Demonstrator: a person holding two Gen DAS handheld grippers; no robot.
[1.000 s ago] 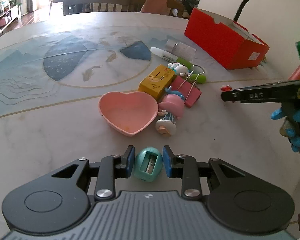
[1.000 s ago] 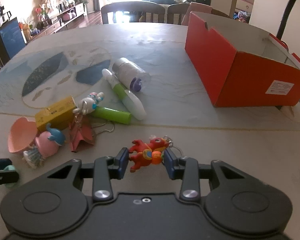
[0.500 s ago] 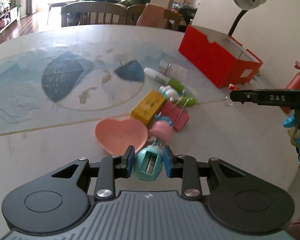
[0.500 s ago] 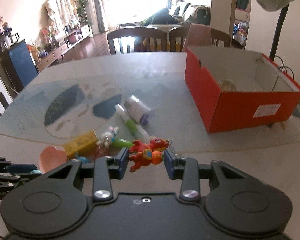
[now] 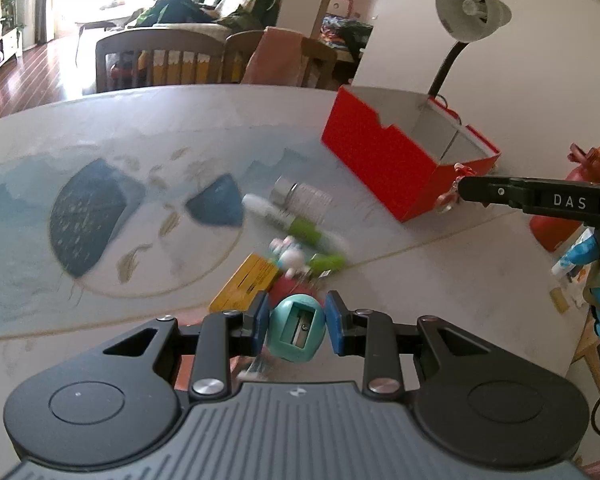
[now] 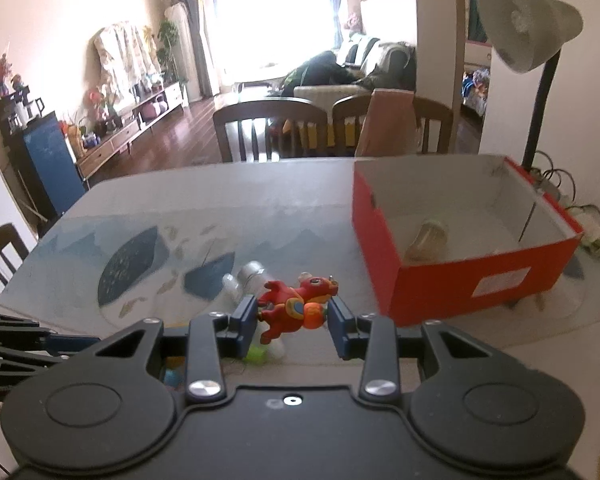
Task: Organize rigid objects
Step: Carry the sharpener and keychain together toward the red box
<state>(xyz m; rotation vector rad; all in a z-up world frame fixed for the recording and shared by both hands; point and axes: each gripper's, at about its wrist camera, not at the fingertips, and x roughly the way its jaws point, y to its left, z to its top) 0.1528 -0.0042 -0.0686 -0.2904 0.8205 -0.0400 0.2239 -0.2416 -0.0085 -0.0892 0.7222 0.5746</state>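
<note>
Your left claw is raised above the table, its blue pads clamped on a teal pencil sharpener with the blade slot facing the camera; your right claw is likewise aloft, clamped on a red toy figure held crosswise between the pads. In the left wrist view the right claw's black finger, marked DAS, reaches in from the right edge, its tip just in front of the near corner of the open red box. In the right wrist view the red box lies ahead and to the right, a pale object resting inside. On the table below the left claw, blurred: a yellow box, a green-and-white tube, a small white figure. A desk lamp stands behind the box
</note>
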